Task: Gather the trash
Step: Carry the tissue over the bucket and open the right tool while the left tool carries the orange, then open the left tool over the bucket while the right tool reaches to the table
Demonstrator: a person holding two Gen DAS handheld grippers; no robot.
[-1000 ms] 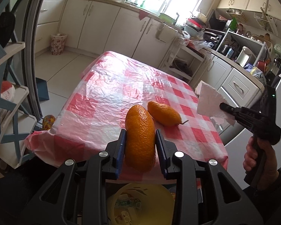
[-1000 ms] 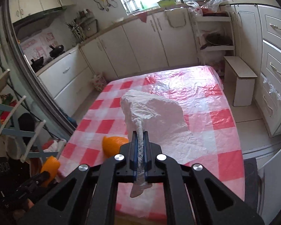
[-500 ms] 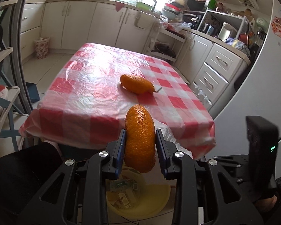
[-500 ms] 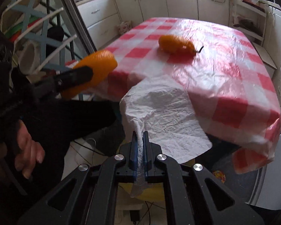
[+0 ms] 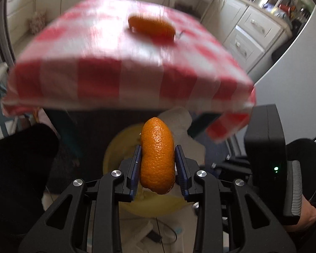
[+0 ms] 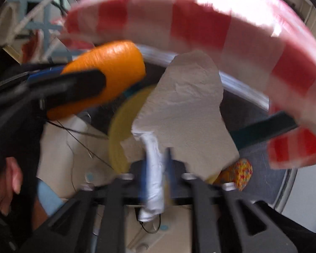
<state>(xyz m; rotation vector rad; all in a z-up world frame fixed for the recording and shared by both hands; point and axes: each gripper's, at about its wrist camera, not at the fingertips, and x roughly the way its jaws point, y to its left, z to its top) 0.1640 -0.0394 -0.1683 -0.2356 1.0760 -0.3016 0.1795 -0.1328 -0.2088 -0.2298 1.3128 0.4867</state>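
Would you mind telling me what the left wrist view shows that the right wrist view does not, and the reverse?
Only the left wrist view shows the kitchen drawers and the whole second peel on the tablecloth. Only the right wrist view shows the right gripper, jaws just opened, napkin loose between them, and a floral ball on the floor. Both show the left gripper clamping an orange peel, the napkin and the yellow bin.

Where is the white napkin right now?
In the right wrist view, the white napkin hangs between the right gripper's just-opened jaws, above the yellow bin, below the table edge.
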